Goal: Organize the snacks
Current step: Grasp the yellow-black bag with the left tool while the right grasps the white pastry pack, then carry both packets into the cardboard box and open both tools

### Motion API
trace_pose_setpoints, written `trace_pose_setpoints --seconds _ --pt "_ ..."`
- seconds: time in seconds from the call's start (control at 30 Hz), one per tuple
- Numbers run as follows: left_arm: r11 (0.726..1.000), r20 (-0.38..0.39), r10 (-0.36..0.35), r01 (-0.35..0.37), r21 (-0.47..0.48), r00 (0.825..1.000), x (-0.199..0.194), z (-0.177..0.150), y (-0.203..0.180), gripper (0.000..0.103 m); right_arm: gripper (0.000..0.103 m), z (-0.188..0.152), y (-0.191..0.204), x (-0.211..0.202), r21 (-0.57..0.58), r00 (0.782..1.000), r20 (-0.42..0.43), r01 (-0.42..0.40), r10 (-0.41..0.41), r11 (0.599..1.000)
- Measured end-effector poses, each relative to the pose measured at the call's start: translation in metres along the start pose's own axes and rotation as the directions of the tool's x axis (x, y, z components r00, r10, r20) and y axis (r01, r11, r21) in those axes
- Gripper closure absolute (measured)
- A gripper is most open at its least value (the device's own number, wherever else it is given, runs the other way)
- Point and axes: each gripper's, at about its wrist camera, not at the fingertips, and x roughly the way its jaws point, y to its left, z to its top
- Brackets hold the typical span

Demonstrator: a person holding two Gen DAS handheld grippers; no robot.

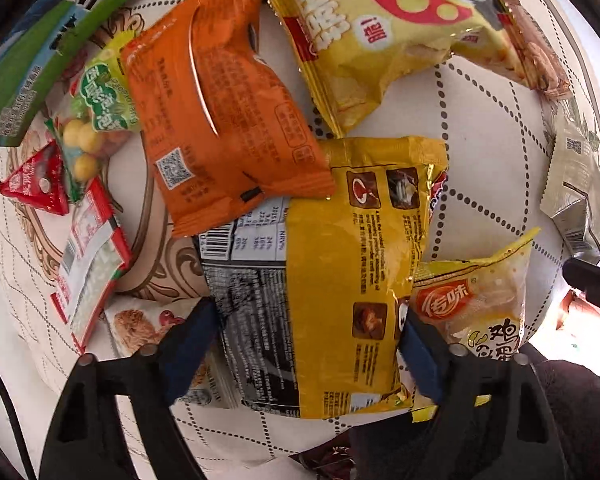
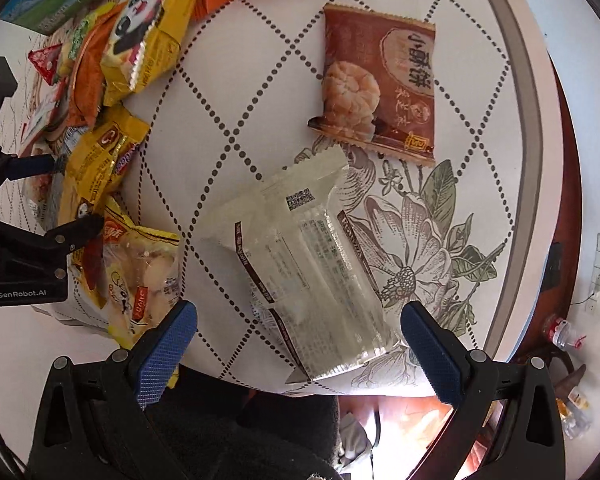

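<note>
Snack packets lie scattered on a round table with a dotted white cloth [image 2: 259, 60]. My left gripper [image 1: 308, 314] points down at a yellow and black packet [image 1: 320, 240], and both blue pads [image 1: 191, 344] press on its long edges. The right wrist view shows that left gripper [image 2: 59, 196] too, with the crumpled yellow and black packet [image 2: 95, 164] between its fingers. My right gripper [image 2: 300, 310] hangs open over a clear white packet [image 2: 300, 264], its pads [image 2: 432, 352] apart from it on both sides.
An orange packet [image 1: 219, 120] overlaps the held packet's far end. Around it lie a yellow chip bag [image 1: 380, 40], a pale yellow packet [image 1: 480, 312], a candy bag [image 1: 95, 112] and a green box [image 1: 23, 80]. A brown packet [image 2: 380, 84] lies near the table rim [image 2: 520, 120].
</note>
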Motion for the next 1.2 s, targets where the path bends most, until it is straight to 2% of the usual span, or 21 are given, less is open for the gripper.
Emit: trace_pose_setpoints --seconds 0.07,0.13,0.17,0.2,0.33,0.4,0.43,0.5,0.53,0.57,0.63,0.77,0.9,0.97,1.03,1.2 --pt "0.999 0.023 -0.002 0.003 -0.044 1.0 0.001 -0.002 0.003 0.019 0.001 0.006 0.0 0.006 0.004 1.0 0.006 0.011 -0.011 1.0" --pt "0.992 0.042 -0.016 0.021 -0.126 0.999 -0.003 -0.01 0.015 0.02 0.018 0.011 -0.005 0.009 0.046 1.0 0.019 0.006 -0.007 0.999" --pt "0.983 0.048 -0.026 0.034 -0.183 0.999 -0.004 -0.014 0.021 0.02 0.022 0.014 -0.009 0.01 0.082 1.0 0.023 -0.013 0.011 0.997" --pt "0.968 0.048 -0.039 0.05 -0.245 0.998 -0.005 -0.019 0.028 0.021 0.027 0.015 -0.014 0.01 0.125 0.999 0.03 -0.037 0.033 0.992" --pt "0.893 0.034 -0.088 0.094 -0.44 0.996 -0.004 -0.034 0.055 0.023 0.032 0.014 -0.029 0.008 0.282 0.994 0.062 -0.105 0.091 0.954" --pt "0.864 0.027 -0.108 0.107 -0.492 0.994 0.0 -0.035 0.062 0.023 0.032 0.014 -0.037 0.007 0.373 0.981 0.086 -0.193 0.174 0.907" --pt "0.864 0.016 -0.116 0.109 -0.491 0.993 0.004 -0.033 0.066 0.022 0.033 0.015 -0.042 0.005 0.421 0.965 0.111 -0.261 0.237 0.869" --pt "0.877 -0.004 -0.132 0.115 -0.467 0.991 0.011 -0.021 0.063 0.019 0.032 0.017 -0.052 0.006 0.488 0.92 0.176 -0.389 0.349 0.781" --pt "0.882 -0.008 -0.149 0.129 -0.453 0.989 0.013 -0.015 0.064 0.016 0.028 0.019 -0.053 0.008 0.493 0.907 0.183 -0.419 0.38 0.763" --pt "0.887 -0.012 -0.159 0.138 -0.44 0.987 0.016 -0.008 0.067 0.016 0.026 0.021 -0.053 0.008 0.49 0.911 0.174 -0.409 0.374 0.769" --pt "0.89 -0.003 -0.184 0.165 -0.426 0.983 0.027 -0.005 0.071 0.016 0.022 0.025 -0.049 -0.002 0.461 0.938 0.161 -0.348 0.308 0.817" --pt "0.883 0.031 -0.22 0.212 -0.419 0.975 0.027 -0.01 0.083 0.017 0.022 0.033 -0.019 -0.008 0.354 0.963 0.095 -0.268 0.251 0.896" --pt "0.887 0.062 -0.193 0.201 -0.416 0.979 0.019 -0.02 0.087 0.019 0.022 0.038 0.008 0.001 0.27 0.991 0.062 -0.132 0.12 0.954" --pt "0.89 0.076 -0.17 0.186 -0.417 0.983 0.012 -0.029 0.087 0.02 0.023 0.04 0.016 0.002 0.267 0.996 0.06 -0.082 0.068 0.96" --pt "0.895 0.084 -0.152 0.173 -0.411 0.985 0.007 -0.037 0.083 0.02 0.038 0.034 0.03 0.002 0.282 0.996 0.078 -0.063 0.043 0.957" --pt "0.892 0.089 -0.168 0.19 -0.41 0.982 0.005 -0.058 0.07 0.02 0.039 0.025 0.044 -0.014 0.312 0.993 0.107 -0.082 0.051 0.946"
